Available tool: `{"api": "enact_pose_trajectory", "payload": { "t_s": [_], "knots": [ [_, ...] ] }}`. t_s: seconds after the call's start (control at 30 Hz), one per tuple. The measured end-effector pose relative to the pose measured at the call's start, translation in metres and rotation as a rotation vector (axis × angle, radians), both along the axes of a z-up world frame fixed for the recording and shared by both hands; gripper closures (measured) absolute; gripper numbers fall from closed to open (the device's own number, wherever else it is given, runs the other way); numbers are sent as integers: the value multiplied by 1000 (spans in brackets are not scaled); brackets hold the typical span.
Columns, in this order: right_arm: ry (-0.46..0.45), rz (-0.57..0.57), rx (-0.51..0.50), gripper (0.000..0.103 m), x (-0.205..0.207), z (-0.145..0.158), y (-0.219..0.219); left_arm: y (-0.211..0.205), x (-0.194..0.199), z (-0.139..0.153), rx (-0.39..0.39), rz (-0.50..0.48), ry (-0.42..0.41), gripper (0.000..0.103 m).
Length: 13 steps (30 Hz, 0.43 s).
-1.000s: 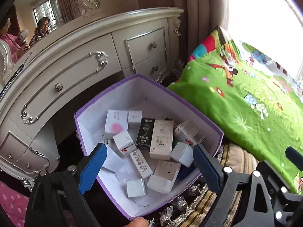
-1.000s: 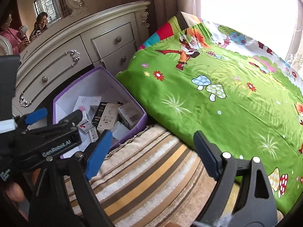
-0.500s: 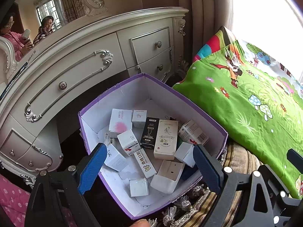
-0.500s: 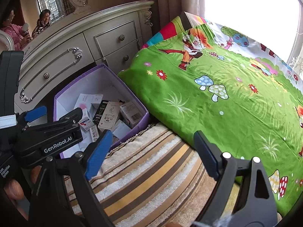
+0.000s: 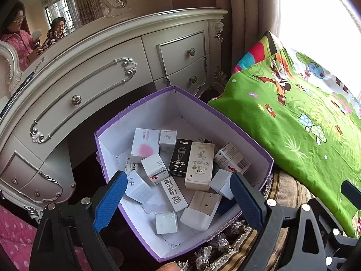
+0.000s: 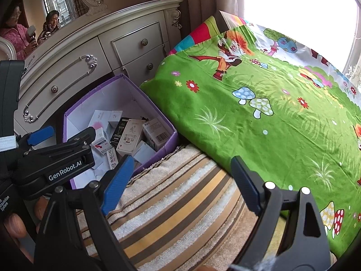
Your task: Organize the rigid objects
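A purple cardboard box [image 5: 243,136] with a white inside holds several small packages: a cream carton [image 5: 199,166], a black carton [image 5: 180,158], a white box with a pink spot [image 5: 145,144] and other white boxes. My left gripper [image 5: 178,194] is open and empty, hovering over the box's near side. The box also shows in the right wrist view [image 6: 167,140]. My right gripper [image 6: 180,180] is open and empty above a striped towel [image 6: 171,205], to the right of the box. The left gripper's body [image 6: 58,160] shows at the left of that view.
A cream dresser [image 5: 112,72] with silver handles stands behind the box. A bed with a green cartoon-print cover [image 6: 270,113] lies to the right. A pink patterned fabric [image 5: 13,237] shows at lower left. Two people are reflected in the mirror [image 5: 33,38].
Both grippers have drawn back and shifted slightly, so the box and dresser sit a little further right and lower in view. Both stay open and empty.
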State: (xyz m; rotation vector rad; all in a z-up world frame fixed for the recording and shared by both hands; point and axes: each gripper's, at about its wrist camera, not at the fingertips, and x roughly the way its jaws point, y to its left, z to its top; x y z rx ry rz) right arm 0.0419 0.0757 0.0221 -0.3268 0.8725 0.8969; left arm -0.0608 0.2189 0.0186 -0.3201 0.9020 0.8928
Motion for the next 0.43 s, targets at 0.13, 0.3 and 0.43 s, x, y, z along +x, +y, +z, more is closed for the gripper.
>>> {"api": "enact_pose_trajectory", "payload": {
  "t_s": [0.13,0.3,0.43],
  "knots": [
    [1,2,-1,14,0,-1,0,1,-1,0,-3,10,1,10],
    [1,2,-1,14,0,-1,0,2,-3,-1,8,25,1,10],
    [-1,6,-6,14,-2,-3,0,1,-3,0,16,24,3,10]
  ]
}}
